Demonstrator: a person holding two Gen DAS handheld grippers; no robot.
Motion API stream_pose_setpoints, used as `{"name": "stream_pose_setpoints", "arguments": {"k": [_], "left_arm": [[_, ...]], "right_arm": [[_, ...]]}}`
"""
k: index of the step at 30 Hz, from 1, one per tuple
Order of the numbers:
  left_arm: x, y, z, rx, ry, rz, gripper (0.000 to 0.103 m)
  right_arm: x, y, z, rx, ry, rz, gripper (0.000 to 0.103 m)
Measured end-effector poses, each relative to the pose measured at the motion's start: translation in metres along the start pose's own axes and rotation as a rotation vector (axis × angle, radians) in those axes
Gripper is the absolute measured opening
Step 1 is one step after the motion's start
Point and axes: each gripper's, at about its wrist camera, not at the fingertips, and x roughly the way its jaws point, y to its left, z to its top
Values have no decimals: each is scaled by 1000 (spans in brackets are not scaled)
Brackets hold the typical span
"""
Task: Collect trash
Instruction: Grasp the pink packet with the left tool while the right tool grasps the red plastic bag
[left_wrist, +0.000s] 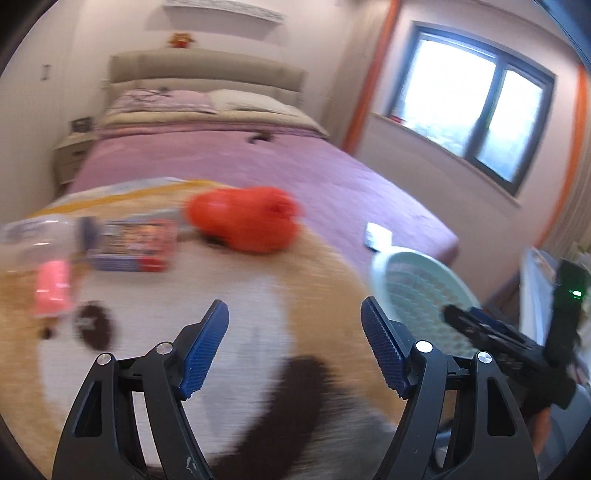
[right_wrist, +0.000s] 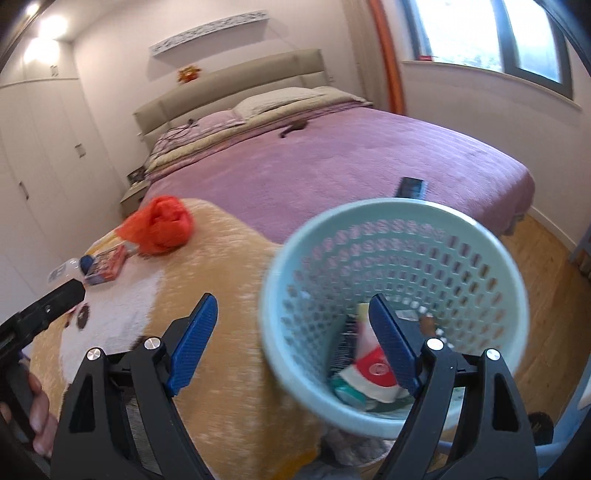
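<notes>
A crumpled orange plastic bag (left_wrist: 247, 221) (right_wrist: 160, 225) lies on a tan and white plush blanket (left_wrist: 207, 284) (right_wrist: 207, 295) at the foot of the bed. Left of it lie a colourful carton (left_wrist: 135, 245) (right_wrist: 109, 264), a clear plastic bottle (left_wrist: 33, 236) (right_wrist: 66, 271) and a pink item (left_wrist: 53, 288). A pale green perforated basket (right_wrist: 391, 295) (left_wrist: 417, 291) stands at the right and holds wrappers (right_wrist: 373, 373). My left gripper (left_wrist: 295, 332) is open and empty above the blanket. My right gripper (right_wrist: 291, 325) is open and empty, its right finger over the basket mouth.
The bed has a purple cover (left_wrist: 258, 162) (right_wrist: 351, 162) with pillows at the far end. A small dark packet (right_wrist: 410, 188) (left_wrist: 376, 236) lies near its right edge. A window (left_wrist: 476, 99) is on the right, wardrobes (right_wrist: 44, 147) on the left, wood floor (right_wrist: 546, 288) at right.
</notes>
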Motion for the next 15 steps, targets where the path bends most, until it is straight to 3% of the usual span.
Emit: {"name": "stream_pose_setpoints", "arguments": {"k": [4, 11, 15], "left_arm": [[-8, 41, 9, -3, -1, 188, 72], [-13, 120, 27, -124, -18, 349, 72], [0, 156, 33, -164, 3, 401, 72]], "right_arm": [[15, 31, 7, -17, 28, 100, 80], [40, 91, 32, -71, 48, 196, 80], [54, 116, 42, -133, 49, 186, 80]]}}
